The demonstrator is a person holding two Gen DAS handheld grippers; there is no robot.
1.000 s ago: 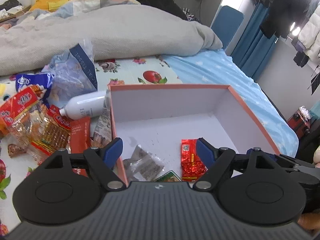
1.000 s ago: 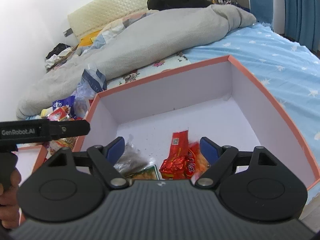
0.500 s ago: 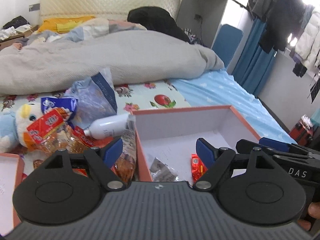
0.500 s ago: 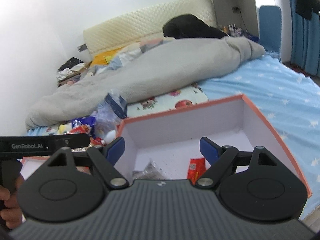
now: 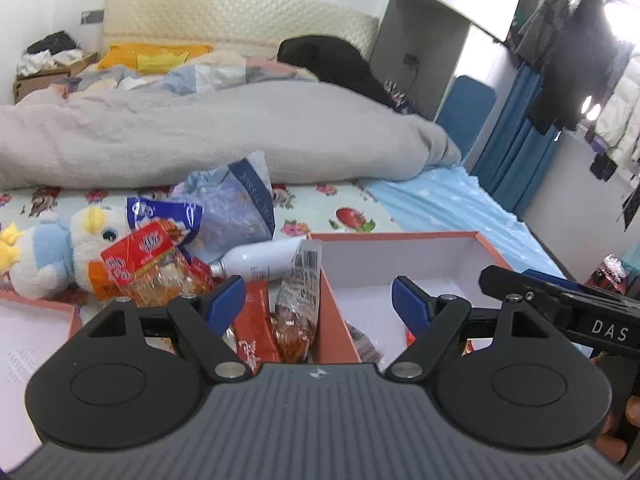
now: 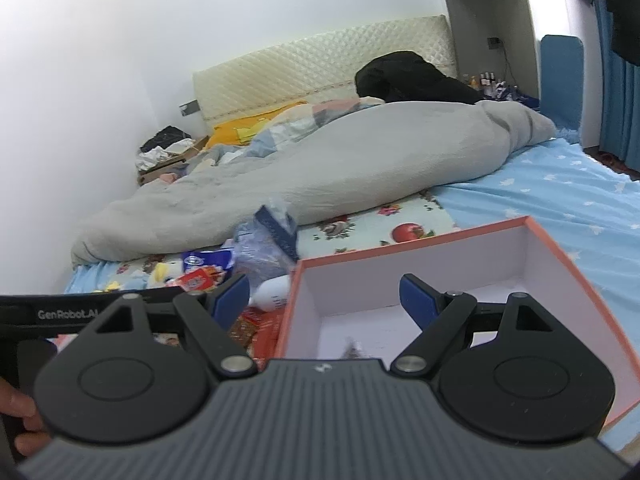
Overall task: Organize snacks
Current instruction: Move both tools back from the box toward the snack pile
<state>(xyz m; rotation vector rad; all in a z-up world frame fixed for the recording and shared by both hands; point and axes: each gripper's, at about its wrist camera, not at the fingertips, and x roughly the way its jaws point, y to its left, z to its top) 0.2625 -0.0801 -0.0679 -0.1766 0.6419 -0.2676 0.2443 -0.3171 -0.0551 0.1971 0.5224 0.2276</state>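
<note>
Left wrist: red snack packet (image 5: 138, 254), crumpled, translucent bottom.

Both your wrist cameras look forward and slightly down across the bed (image 5: 460, 208), close above the shared orange box (image 5: 400, 236) (image 6: 440, 236).

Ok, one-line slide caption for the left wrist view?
Open left gripper above snack packets beside the orange-rimmed box.

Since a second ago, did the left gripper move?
Yes. The left gripper pulled back and up from the box, which now sits lower in its view.
</note>
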